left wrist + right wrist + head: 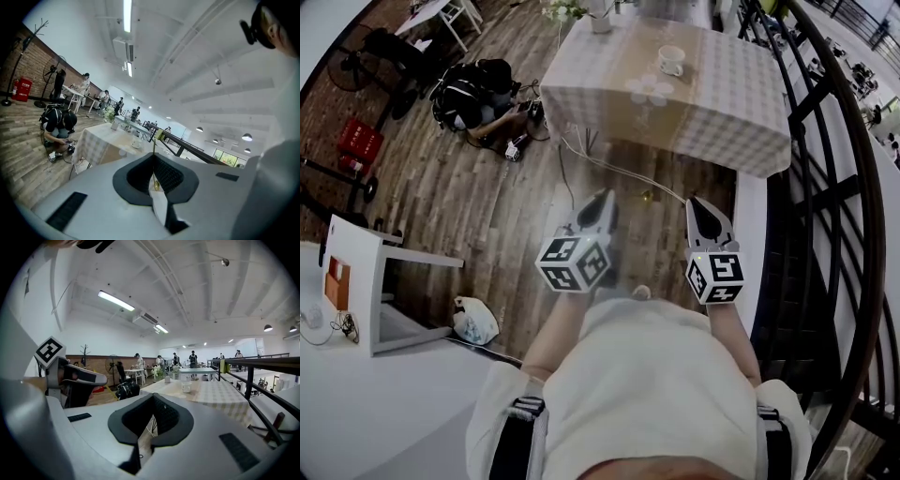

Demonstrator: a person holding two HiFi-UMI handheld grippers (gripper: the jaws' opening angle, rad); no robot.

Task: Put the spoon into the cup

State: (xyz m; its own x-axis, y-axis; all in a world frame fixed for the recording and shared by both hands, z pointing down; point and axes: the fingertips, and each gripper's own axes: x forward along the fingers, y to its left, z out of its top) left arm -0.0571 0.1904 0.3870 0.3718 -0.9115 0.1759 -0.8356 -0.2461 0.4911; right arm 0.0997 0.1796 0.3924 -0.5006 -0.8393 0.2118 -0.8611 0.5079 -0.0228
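Observation:
The white cup (672, 60) stands on a checked tablecloth table (731, 112) some way ahead of me; it also shows small in the left gripper view (136, 141) and the right gripper view (186, 386). Both grippers hang level at waist height above the wooden floor, well short of the table. My left gripper (603, 199) is shut on a thin gold spoon (155, 174), which stands upright between its dark pads (176, 176). Beside it, my right gripper (702, 202) is shut with nothing in it (153, 397).
A vase of flowers (598, 14) stands at the table's far end. A black railing (825, 187) runs along the right. On the left are a crouching person with a backpack (473, 94), a white side table (375, 281), a red box (358, 145) and floor cables (581, 155).

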